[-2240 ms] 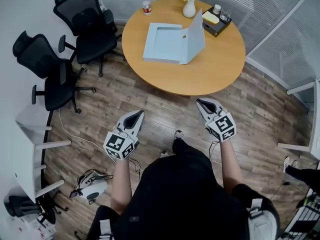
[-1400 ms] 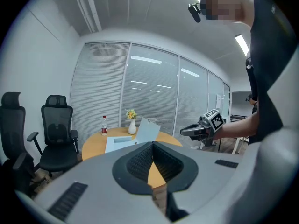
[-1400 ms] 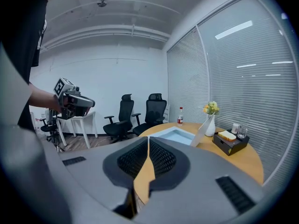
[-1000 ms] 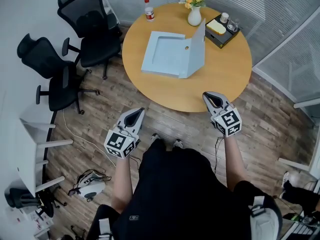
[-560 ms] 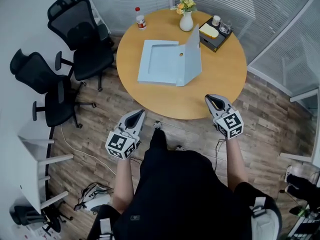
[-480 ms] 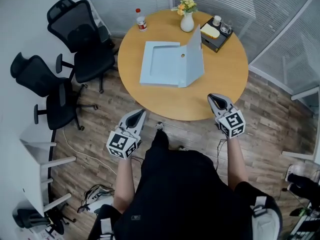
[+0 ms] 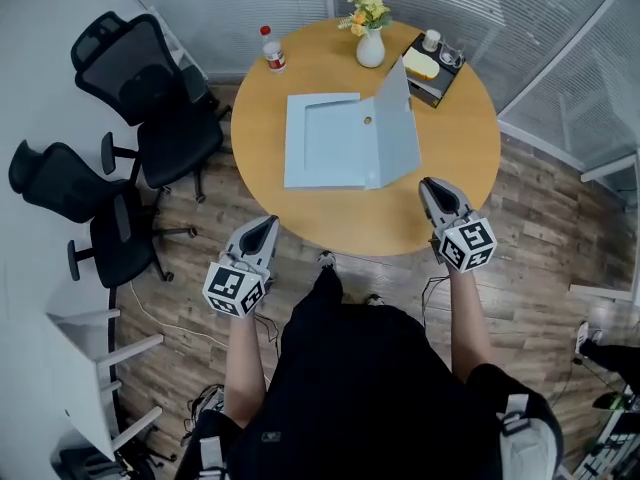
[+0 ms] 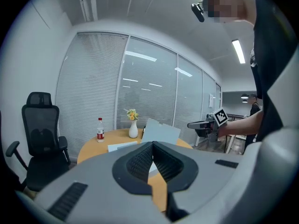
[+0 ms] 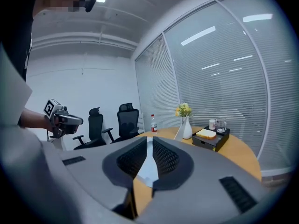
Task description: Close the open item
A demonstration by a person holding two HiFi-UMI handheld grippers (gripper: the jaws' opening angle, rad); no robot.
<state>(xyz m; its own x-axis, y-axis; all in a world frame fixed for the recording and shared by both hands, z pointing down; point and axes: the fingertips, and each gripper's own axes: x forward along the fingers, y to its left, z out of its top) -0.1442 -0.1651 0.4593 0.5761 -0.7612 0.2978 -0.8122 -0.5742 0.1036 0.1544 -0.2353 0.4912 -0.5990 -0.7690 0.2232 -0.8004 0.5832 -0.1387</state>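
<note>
A round wooden worktop [image 7: 455,153] stands on plank flooring in a glass-walled office, with two black office chairs [image 7: 150,88] off its rim at 9 and 8 o'clock. From the head view the open item, a pale blue folder [image 7: 330,143], lies near the middle of the worktop. Its tray is flat and its cover [image 7: 398,128] is raised along the 3 o'clock side. A bottle [image 7: 268,50] stands at 11 o'clock, a vase of flowers [image 7: 370,43] at 12 and a black tray [image 7: 432,63] at 1. Only this view shows both bare forearms reaching forward from the body. The right tongs [image 7: 432,186] are over the rim at 5 o'clock, near the folder but apart from it. The left tongs [image 7: 262,224] are over the floor off the rim at 7 o'clock, each with its marker cube toward the person. The gripper views add what the head view lacks: slatted blinds behind the glass, ceiling lights, and a glass and a yellow block on the black tray. Each also shows the other tongs held out level at its side. The left gripper view shows its pads pressed together at the tips with nothing between them. The right gripper view shows its pads all but touching, also empty, with only a sliver of the blue folder visible beyond.
</note>
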